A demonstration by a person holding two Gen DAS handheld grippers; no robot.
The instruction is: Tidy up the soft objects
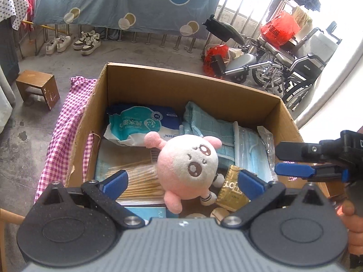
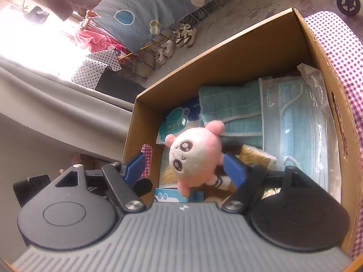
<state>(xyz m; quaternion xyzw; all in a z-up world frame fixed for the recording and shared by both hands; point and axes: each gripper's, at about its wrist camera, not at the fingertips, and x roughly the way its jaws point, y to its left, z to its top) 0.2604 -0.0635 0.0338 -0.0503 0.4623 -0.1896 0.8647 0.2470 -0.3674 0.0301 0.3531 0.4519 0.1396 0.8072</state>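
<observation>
A round pink-and-white plush toy (image 1: 188, 170) with embroidered eyes, stubby pink ears and striped feet lies inside the open brown cardboard box (image 1: 181, 86), on top of a clear packet of wooden cotton swabs (image 1: 138, 176). Around it sit a teal-and-white wet-wipe pack (image 1: 136, 124), a folded teal checked cloth (image 1: 208, 124), a bag of blue face masks (image 1: 251, 149) and a gold foil packet (image 1: 233, 190). The left gripper (image 1: 181, 181) and right gripper (image 2: 183, 170) both stand apart with the toy lying between their blue pads, neither pressing it
</observation>
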